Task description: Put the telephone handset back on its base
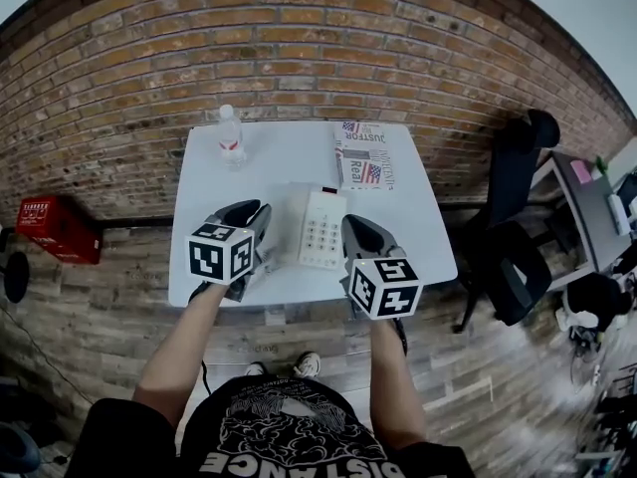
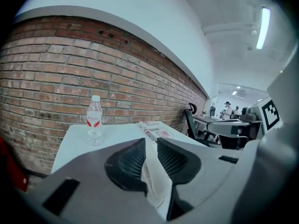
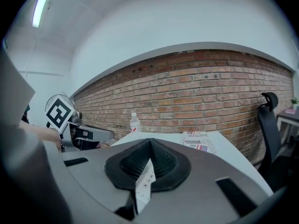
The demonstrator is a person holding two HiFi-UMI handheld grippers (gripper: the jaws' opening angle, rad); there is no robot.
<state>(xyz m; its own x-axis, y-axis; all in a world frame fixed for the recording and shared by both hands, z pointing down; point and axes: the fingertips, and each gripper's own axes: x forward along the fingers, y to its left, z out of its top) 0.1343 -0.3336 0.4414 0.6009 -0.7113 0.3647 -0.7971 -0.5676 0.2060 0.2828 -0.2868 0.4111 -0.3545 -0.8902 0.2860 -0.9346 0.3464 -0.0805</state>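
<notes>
The white telephone base (image 1: 320, 229) with its keypad lies mid-table. My left gripper (image 1: 261, 210) sits just left of it. In the left gripper view the jaws (image 2: 150, 146) stand narrowly apart with a white ribbed piece, seemingly the handset (image 2: 154, 183), wedged between the pads. From the head view the gripper hides most of the handset. My right gripper (image 1: 350, 225) rests at the base's right edge. Its jaws (image 3: 150, 143) meet at the tips, and a white strip of keypad (image 3: 142, 183) shows in the gap below them.
A water bottle (image 1: 230, 135) stands at the table's far left and a magazine (image 1: 363, 154) lies at the far right. Behind the table (image 1: 199, 267) is a brick wall. A black office chair (image 1: 513, 217) and a desk are to the right, a red crate (image 1: 58, 229) on the floor to the left.
</notes>
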